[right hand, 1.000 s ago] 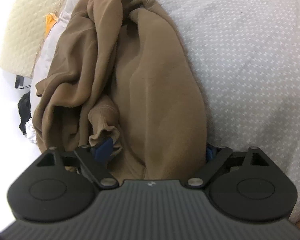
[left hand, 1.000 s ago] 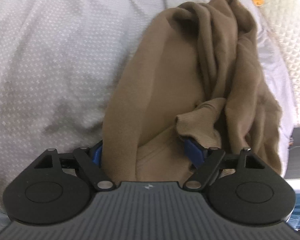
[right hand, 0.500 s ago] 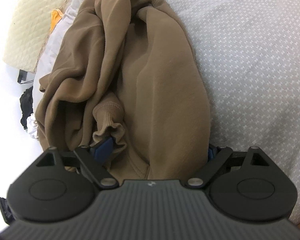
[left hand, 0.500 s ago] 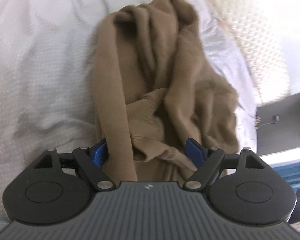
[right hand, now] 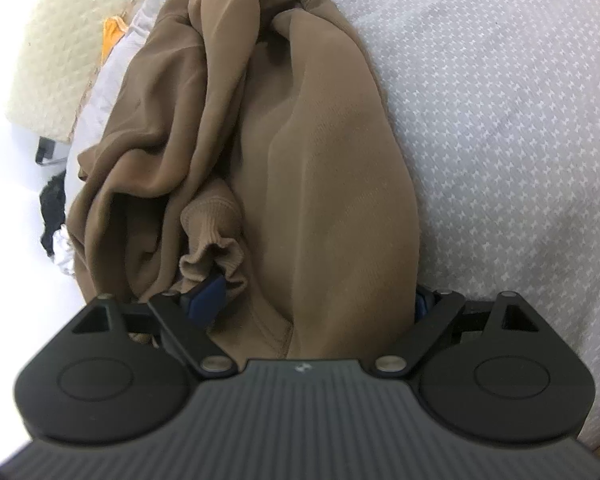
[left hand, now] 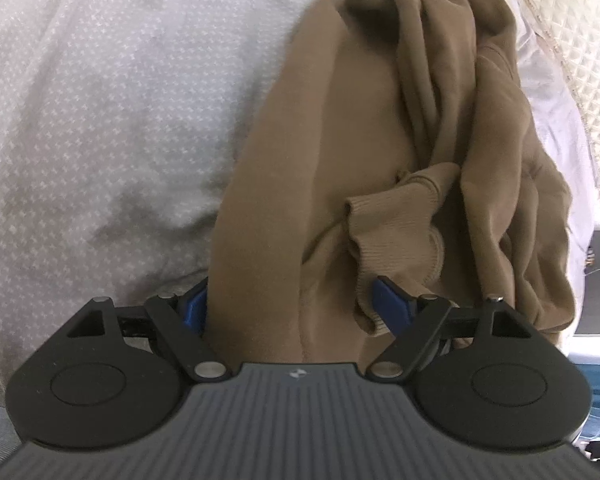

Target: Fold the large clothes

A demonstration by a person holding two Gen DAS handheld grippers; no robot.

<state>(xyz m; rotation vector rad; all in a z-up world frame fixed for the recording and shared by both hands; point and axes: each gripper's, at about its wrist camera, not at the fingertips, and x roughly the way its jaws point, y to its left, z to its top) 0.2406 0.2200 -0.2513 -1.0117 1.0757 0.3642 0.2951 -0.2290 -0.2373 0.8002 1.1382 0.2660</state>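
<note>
A brown sweatshirt (left hand: 340, 140) lies bunched on a white patterned bed sheet (left hand: 100, 120). My left gripper (left hand: 294, 308) stands open, pushed into the near end of the heap. A thick fold fills the space between its blue pads (left hand: 392, 308), and a ribbed cuff (left hand: 396, 232) droops over the right one. In the right wrist view the same sweatshirt (right hand: 320, 160) runs away from my right gripper (right hand: 314, 300), which is also open, with cloth between its fingers. A ribbed cuff (right hand: 208, 220) rests on its left pad (right hand: 208, 300). Cloth covers the fingertips of both.
The sheet (right hand: 500, 120) spreads wide beside the garment. A cream quilted cover (right hand: 60, 60) and an orange item (right hand: 114, 36) lie at the far bed edge. Dark clothing (right hand: 54, 208) sits off the bed's side. A blue box (left hand: 596, 372) shows at lower right.
The left wrist view swung sideways half a second ago and came back; the cuff slid across the left jaws and returned. The right gripper and its cloth barely shifted.
</note>
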